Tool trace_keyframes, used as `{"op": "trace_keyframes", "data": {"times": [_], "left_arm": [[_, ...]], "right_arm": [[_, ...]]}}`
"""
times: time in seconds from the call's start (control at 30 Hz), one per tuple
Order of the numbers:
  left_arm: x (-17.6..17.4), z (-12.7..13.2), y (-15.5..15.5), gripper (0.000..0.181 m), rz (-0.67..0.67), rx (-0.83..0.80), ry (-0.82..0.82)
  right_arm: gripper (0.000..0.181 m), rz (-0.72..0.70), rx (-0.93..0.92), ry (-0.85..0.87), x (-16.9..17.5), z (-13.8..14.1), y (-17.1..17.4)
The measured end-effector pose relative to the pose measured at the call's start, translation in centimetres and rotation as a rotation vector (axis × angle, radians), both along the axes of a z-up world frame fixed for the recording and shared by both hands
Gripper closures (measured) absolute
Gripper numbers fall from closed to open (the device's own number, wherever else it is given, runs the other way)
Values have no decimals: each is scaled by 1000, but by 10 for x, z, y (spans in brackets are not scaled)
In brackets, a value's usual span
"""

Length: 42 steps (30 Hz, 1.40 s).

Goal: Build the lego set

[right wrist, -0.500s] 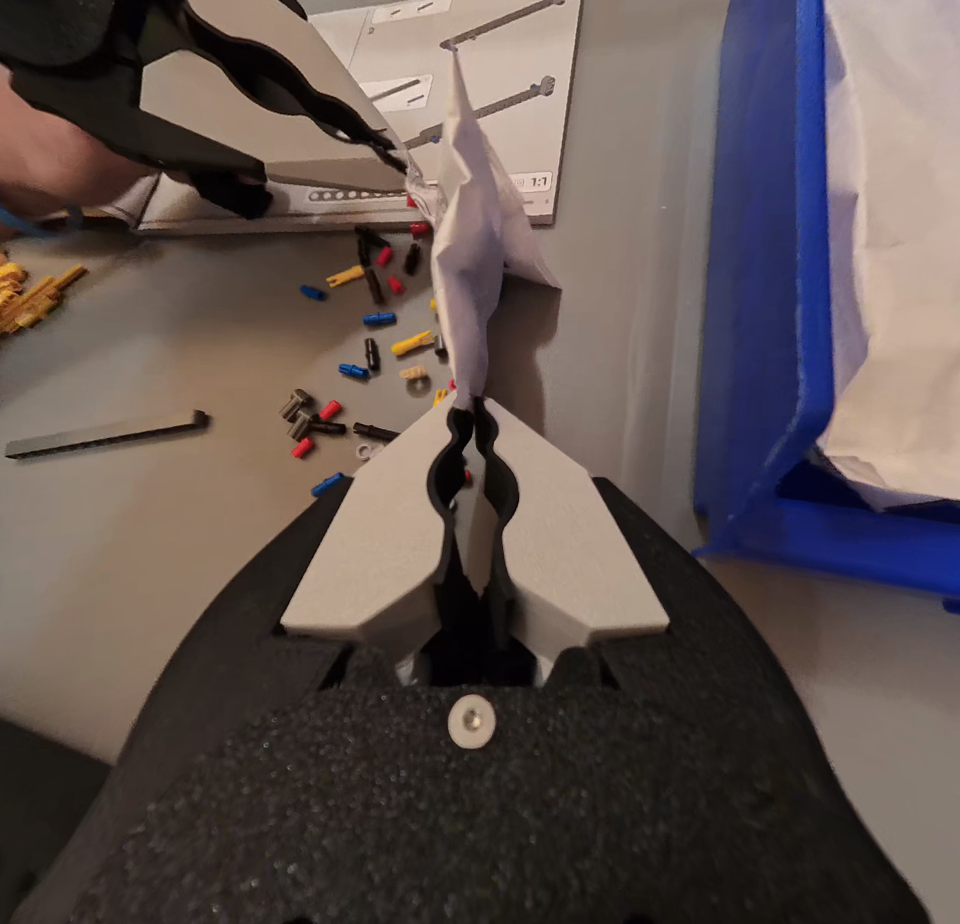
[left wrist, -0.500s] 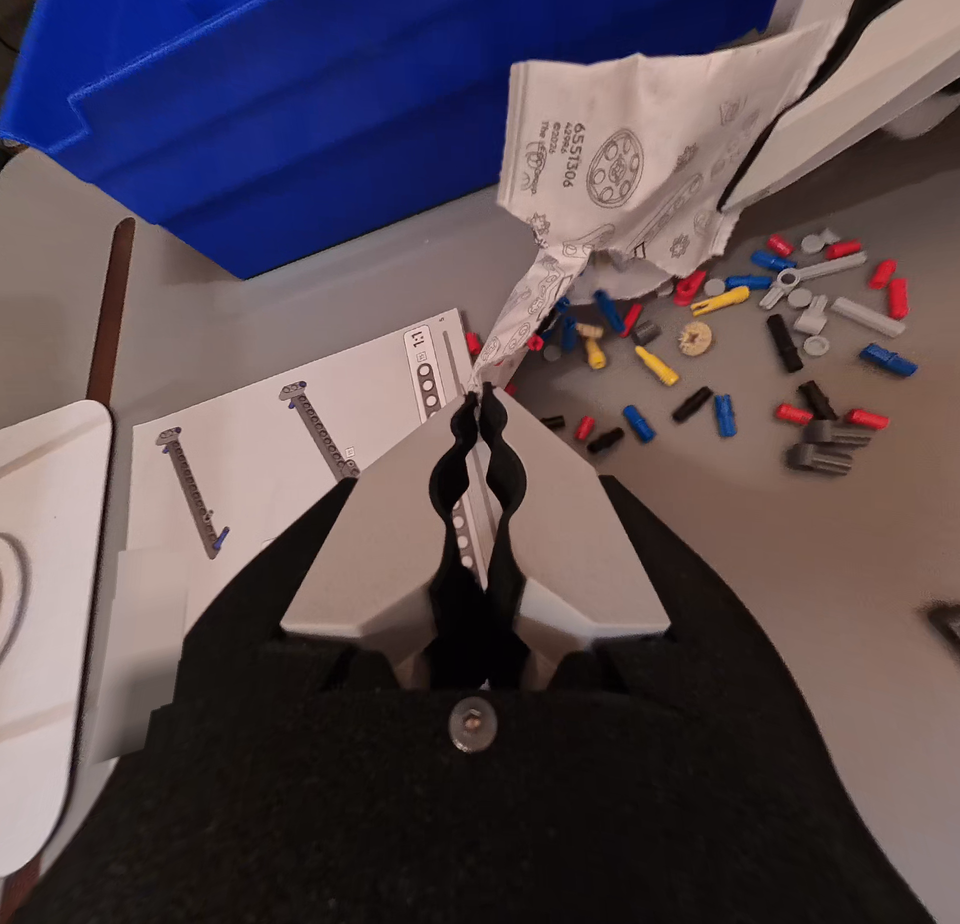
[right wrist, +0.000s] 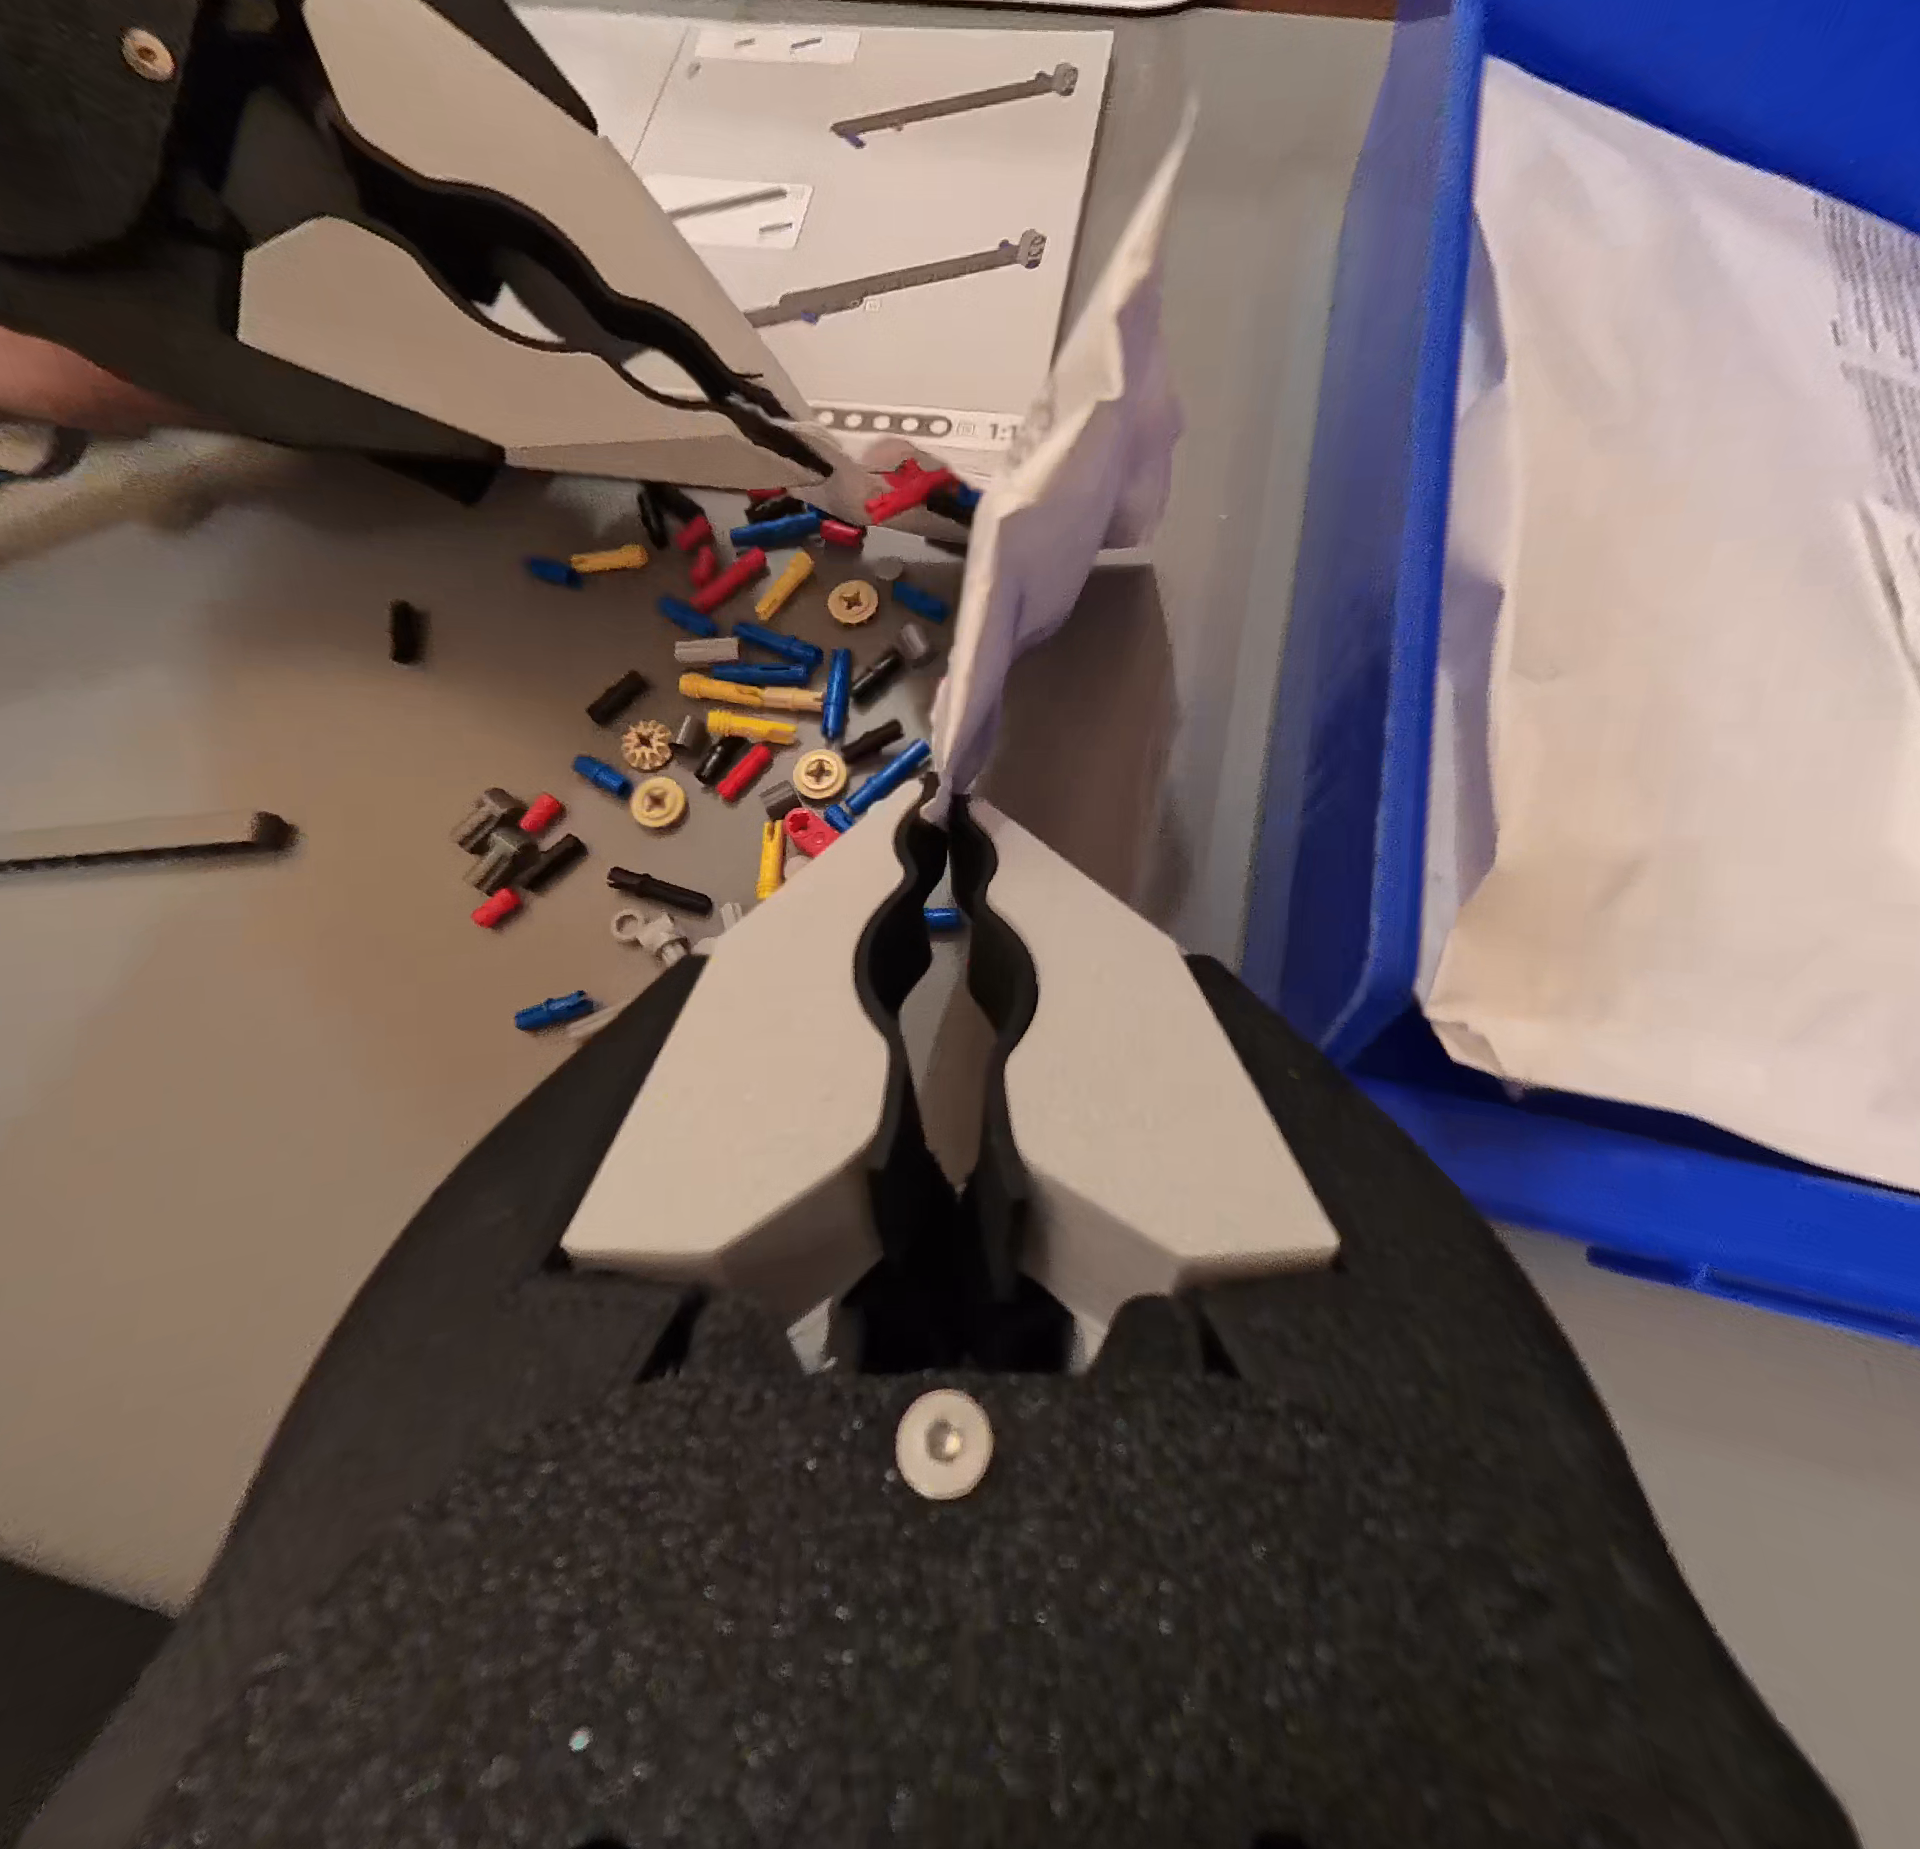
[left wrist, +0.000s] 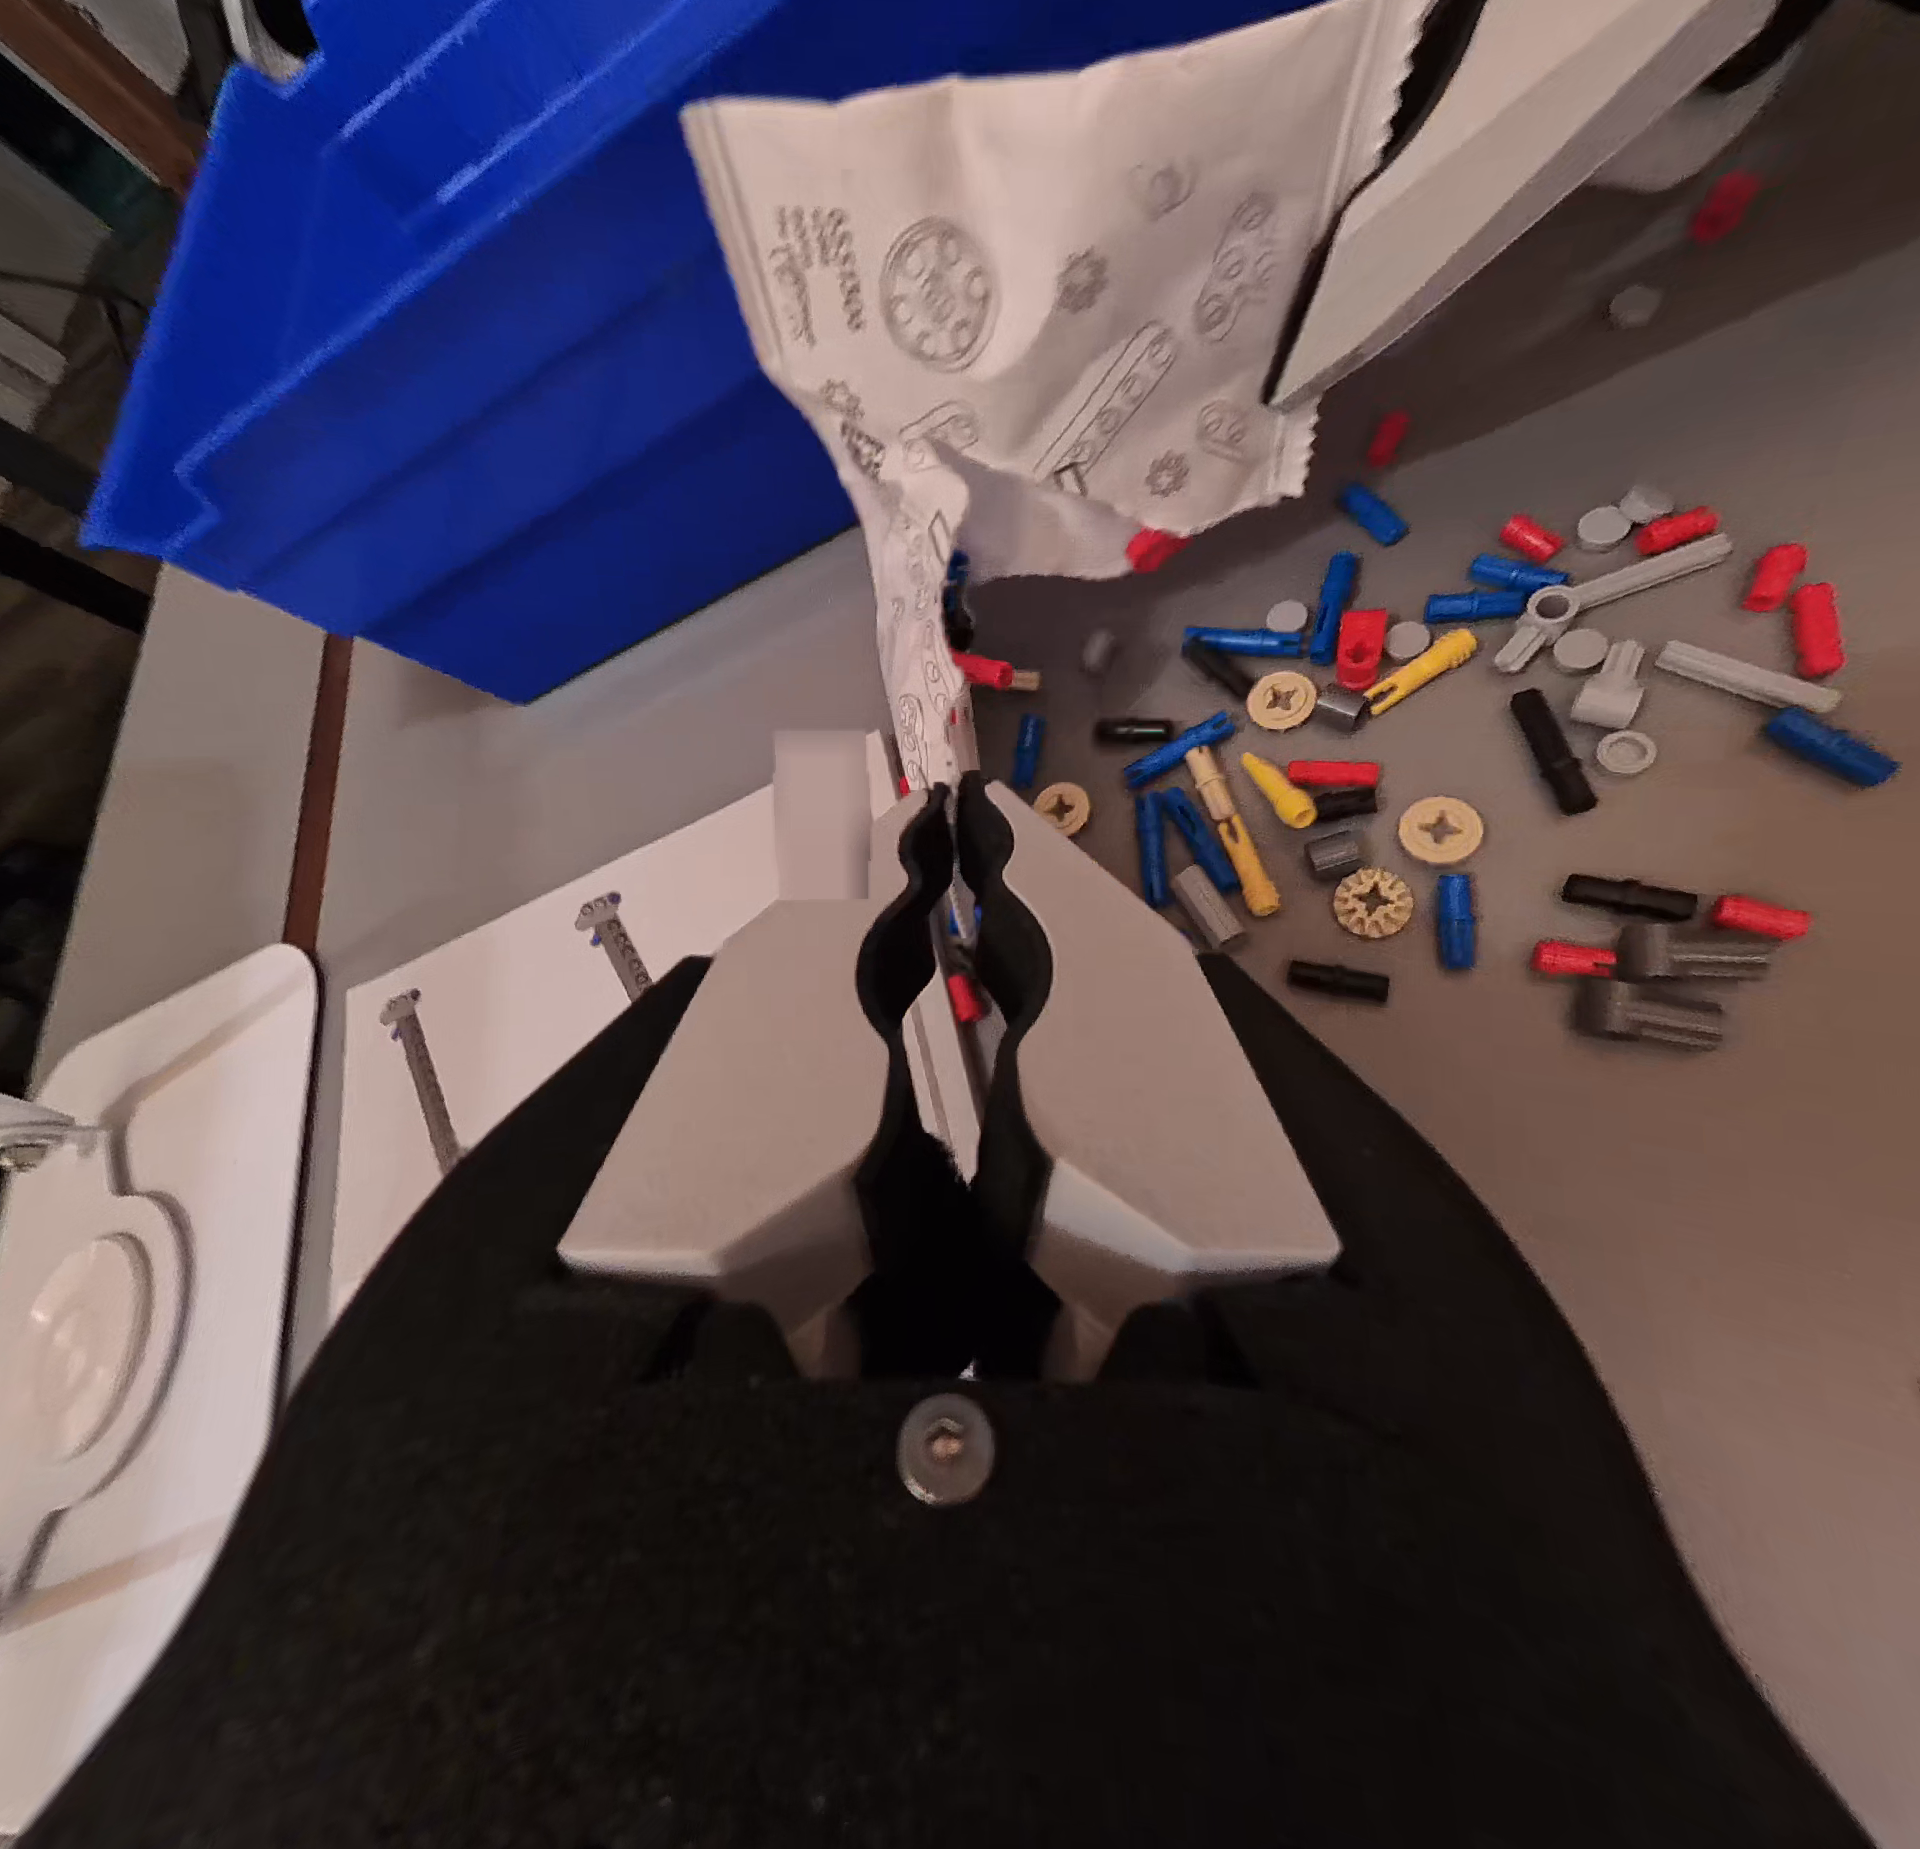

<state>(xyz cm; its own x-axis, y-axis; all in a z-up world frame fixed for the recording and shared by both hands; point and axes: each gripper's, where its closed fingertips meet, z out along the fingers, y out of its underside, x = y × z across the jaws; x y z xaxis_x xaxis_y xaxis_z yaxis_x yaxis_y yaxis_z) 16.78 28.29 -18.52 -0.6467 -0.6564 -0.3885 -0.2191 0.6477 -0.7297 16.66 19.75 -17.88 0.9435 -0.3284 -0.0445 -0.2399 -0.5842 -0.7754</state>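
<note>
A grey surface (left wrist: 1558, 1332) carries loose lego pieces (left wrist: 1351, 760) ahead of both tools, a blue bin (left wrist: 468, 345) beyond. The left tool (left wrist: 954, 797) is pinched closed on one torn end of the paper bag (left wrist: 1039, 293), the right tool (right wrist: 940, 797) closed on the other, bag lifted between them. Best keep both grips firm, tilt the opening downward and shake gently so the last pieces drop onto the pile.

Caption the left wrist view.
Both grippers, left gripper and right gripper, hold a torn paper bag over spilled Lego pieces.
</note>
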Motion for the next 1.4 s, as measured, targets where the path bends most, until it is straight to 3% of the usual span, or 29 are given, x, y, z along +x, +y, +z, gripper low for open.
{"op": "trace_keyframes", "data": {"times": [0.23,0.43,0.53,0.8,1.17,1.4], "left_arm": [[7,7,19,181,-17,373,-257],[7,13,0,181,-208,761,-532],[8,10,0,181,-257,909,-594],[10,29,22,181,-185,855,-601],[16,22,51,181,-111,666,-434],[11,14,34,181,-106,582,-380]], "right_arm": [[181,99,-116,-212,10,4,-14],[181,196,-205,-559,11,15,-12],[181,211,-253,-684,10,18,-12],[181,212,-171,-642,6,14,-23],[181,184,-96,-469,4,4,-28],[181,124,-31,-337,5,11,-16]]}}
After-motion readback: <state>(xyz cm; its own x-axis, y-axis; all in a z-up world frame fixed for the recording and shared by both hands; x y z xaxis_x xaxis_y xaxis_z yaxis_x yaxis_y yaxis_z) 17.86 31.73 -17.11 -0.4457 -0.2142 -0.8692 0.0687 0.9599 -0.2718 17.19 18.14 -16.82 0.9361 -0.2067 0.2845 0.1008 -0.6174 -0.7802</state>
